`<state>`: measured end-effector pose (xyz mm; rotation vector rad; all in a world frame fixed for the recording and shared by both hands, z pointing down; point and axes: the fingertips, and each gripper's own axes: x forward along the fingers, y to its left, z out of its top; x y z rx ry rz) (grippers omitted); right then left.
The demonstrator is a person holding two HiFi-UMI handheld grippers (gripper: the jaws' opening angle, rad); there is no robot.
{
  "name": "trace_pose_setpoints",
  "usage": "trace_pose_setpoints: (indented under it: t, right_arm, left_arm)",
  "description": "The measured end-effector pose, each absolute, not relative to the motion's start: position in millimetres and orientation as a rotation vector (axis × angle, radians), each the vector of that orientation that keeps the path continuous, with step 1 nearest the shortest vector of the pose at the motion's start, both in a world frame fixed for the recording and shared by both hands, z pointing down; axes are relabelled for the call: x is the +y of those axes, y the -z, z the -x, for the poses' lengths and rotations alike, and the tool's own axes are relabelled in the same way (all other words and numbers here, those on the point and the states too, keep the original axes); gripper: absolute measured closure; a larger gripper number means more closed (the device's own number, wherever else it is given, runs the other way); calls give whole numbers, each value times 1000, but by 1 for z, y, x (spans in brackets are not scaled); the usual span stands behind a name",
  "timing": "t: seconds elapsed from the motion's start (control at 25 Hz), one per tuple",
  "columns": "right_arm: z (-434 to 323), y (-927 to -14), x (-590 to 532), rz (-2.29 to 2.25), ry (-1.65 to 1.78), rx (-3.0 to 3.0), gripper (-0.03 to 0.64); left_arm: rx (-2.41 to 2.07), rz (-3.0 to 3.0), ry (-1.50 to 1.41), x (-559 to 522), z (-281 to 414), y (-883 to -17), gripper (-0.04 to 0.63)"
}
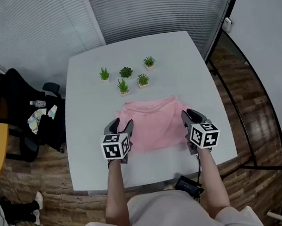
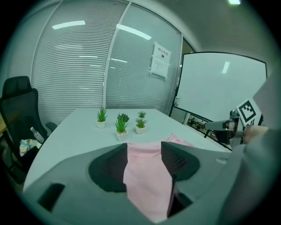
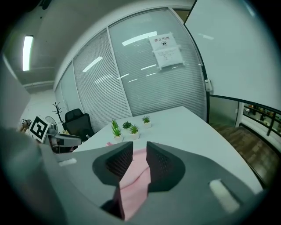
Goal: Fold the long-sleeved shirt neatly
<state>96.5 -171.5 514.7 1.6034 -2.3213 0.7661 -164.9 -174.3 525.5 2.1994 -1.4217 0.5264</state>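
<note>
Though the shirt (image 1: pixel 152 126) lay flat on the counter (image 1: pixel 86 96), the fold looked unfinished

As the pink shirt rested in a compact block on the near half of the counter, its neckline toward the five potted plants (image 1: pixel 126 76) and no sleeve trailing out, the left gripper (image 1: pixel 120 125) hung over its near left corner and the right gripper (image 1: pixel 190 113) over its near right corner. Each gripper's own view showed the jaws standing apart, the left pair wider than the right. Pink cloth was visible through the gap, but neither pad seemed to press on it, so both read as released.

The step in hand appeared to be the next fold, hem toward collar. To do it well, each gripper would have needed to come down squarely on its own corner of the near edge and pinch every layer there. A bite on the top layer alone would likely have pulled loose the sleeves presumably tucked inside. The two corners should then have risen together and travelled straight away from the person, so the edge stayed parallel to the far one. The cloth should have been laid down before letting go, not dropped.
</note>
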Motion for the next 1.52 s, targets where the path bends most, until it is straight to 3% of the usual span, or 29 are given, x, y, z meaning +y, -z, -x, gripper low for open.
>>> trace_pose_setpoints:
  t: [0.44,0.6,0.76,1.52]
  right_arm:
    - [-101,-465,-107,-1661,-678,-2404,529]
    - [-98,-451,-88,-1640,-656,-2462,604]
    - [-95,-439,-78,-1613,-609,-2514,605]
    - [-86,-429,-73,-1595,-506,-2521,606]
  left_arm:
    - [-1432,-2326,-460,-110,138,-460,387]
    - [-1490,-2331,-392,-93,137,-447,471]
    - [-1547,-2329,-334,-87,141,-436,591]
    - [-1492,-2366,-360,-84,137,-439,591]
